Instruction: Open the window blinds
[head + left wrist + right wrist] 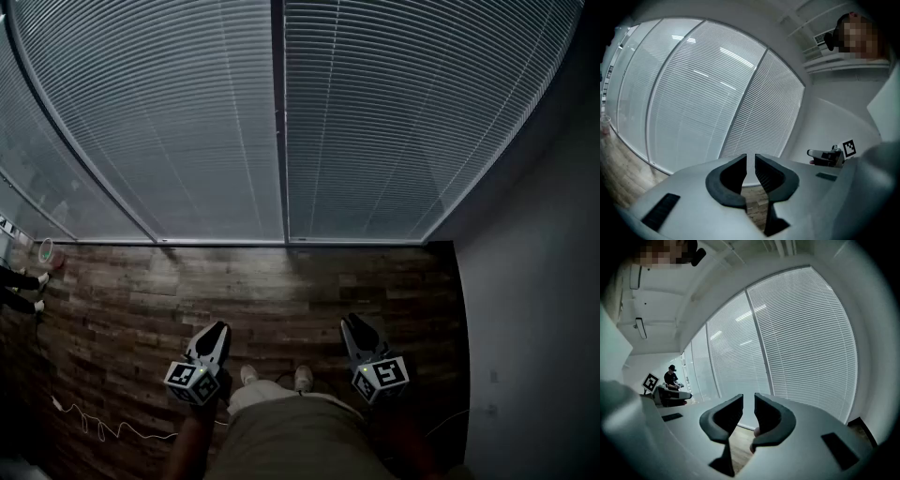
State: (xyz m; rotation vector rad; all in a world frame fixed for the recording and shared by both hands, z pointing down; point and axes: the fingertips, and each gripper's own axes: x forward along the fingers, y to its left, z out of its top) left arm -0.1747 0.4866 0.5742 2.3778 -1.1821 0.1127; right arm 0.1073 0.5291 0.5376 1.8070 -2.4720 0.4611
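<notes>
You stand facing the window blinds point(178, 122), which hang full length down to the wooden floor point(281, 291) with their slats turned flat and shut; they fill two wide panels with a dark frame post point(278, 122) between them, and further panels run off to your left. Your left claw point(217, 330) is held low in front of you, well short of the blinds and touching nothing; in the left gripper view its jaws stand a narrow gap apart with only blinds and floor showing between them. Your right claw point(351, 324) sits level with it on the other side, also well clear of the blinds; in the right gripper view its jaws are likewise slightly parted and empty. Your shoes point(248, 375) show between the two claws; a thin pale cable point(103, 429) lies on the floor to your left; a grey wall point(534, 309) closes the right side. Far along the windows, another person point(671, 378) is visible in the right gripper view.
</notes>
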